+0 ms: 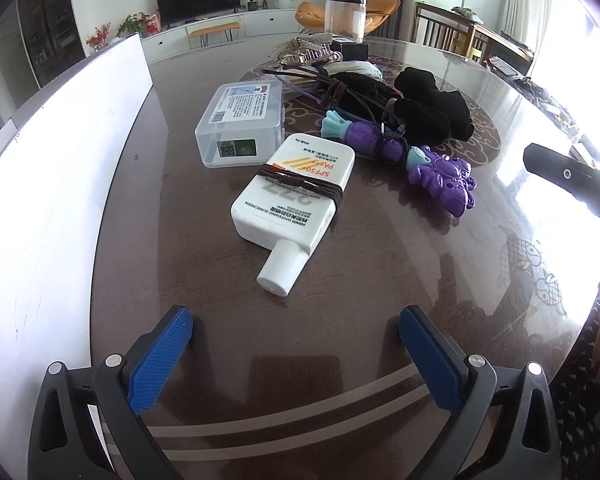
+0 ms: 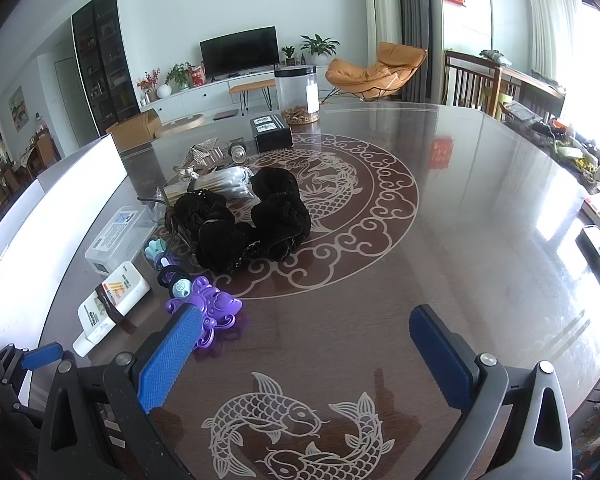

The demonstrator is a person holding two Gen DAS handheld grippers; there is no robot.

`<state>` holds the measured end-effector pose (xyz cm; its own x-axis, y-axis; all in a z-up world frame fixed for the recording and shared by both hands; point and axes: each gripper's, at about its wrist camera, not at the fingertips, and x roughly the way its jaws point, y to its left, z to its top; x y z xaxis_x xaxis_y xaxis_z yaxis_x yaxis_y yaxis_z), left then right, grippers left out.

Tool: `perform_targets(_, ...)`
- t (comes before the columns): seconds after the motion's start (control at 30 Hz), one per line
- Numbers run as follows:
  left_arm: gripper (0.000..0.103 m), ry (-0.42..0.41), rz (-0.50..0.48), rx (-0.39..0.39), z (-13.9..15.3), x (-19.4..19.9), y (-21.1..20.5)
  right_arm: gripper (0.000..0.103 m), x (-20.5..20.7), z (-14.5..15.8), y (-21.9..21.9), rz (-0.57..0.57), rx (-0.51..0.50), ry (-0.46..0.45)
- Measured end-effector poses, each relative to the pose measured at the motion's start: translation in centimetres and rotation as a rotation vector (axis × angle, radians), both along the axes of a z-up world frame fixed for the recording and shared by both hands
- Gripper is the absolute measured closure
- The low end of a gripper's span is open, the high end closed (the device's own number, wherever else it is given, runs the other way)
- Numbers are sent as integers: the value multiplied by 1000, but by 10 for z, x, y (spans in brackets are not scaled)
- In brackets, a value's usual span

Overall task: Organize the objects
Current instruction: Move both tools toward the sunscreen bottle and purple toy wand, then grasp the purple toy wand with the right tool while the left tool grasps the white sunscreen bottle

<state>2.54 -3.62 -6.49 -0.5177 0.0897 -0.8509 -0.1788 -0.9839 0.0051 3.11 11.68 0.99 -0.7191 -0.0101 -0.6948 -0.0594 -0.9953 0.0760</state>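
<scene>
A white sunscreen bottle (image 1: 296, 200) with a brown cord around it lies on the dark table (image 1: 340, 340), cap toward me; it also shows in the right wrist view (image 2: 112, 300). Behind it sit a clear plastic box (image 1: 240, 120), a purple toy (image 1: 420, 160) and black fabric pieces (image 1: 420, 108). My left gripper (image 1: 296, 344) is open and empty, just short of the bottle's cap. My right gripper (image 2: 304, 348) is open and empty above the table, with the purple toy (image 2: 212, 308) by its left finger (image 2: 168, 356).
A white board (image 1: 60, 180) stands along the table's left side. Farther back lie a black box (image 2: 272, 132), a clear jar (image 2: 298, 94), metal items (image 2: 208, 156) and a packet of swabs (image 2: 220, 182). The table's edge runs along the right.
</scene>
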Motion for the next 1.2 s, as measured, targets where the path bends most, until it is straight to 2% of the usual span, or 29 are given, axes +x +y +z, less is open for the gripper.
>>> perform_targets(0.2, 0, -4, -6, 0, 0, 1, 0, 0, 0, -1, 1, 1, -11, -7)
perform_targets(0.43, 0, -8, -5, 2, 0, 5, -5, 0, -2, -2, 22, -55, -106, -10)
perform_targets(0.53, 0, -10, -2, 2, 0, 7, -8, 0, -13, -7, 6, 39, -109, -57)
perform_targets(0.6, 0, -13, 0, 2, 0, 7, -9, 0, -22, -10, -13, 144, -90, -79)
perform_targets(0.7, 0, -16, -2, 2, 0, 6, -10, 0, -46, -19, -51, 305, -4, -134)
perform_targets(0.8, 0, -33, 12, -1, 1, 3, -13, 0, -73, -35, -85, 419, 111, -231)
perform_targets(0.87, 0, -38, 15, -2, 1, 1, -15, 0, -83, -45, -102, 469, 175, -267)
perform_targets(0.97, 0, -39, 16, -3, 0, 1, -16, 1, -91, -47, -111, 489, 164, -264)
perform_targets(1.07, 0, -43, 14, -4, 0, 0, -15, 14, -89, -47, -102, 445, 132, -250)
perform_targets(1.13, 0, -42, 15, -4, 0, 0, -15, 30, -86, -45, -94, 406, 125, -242)
perform_targets(1.2, 0, -48, 24, -4, 0, -3, -15, 38, -81, -44, -81, 350, 117, -251)
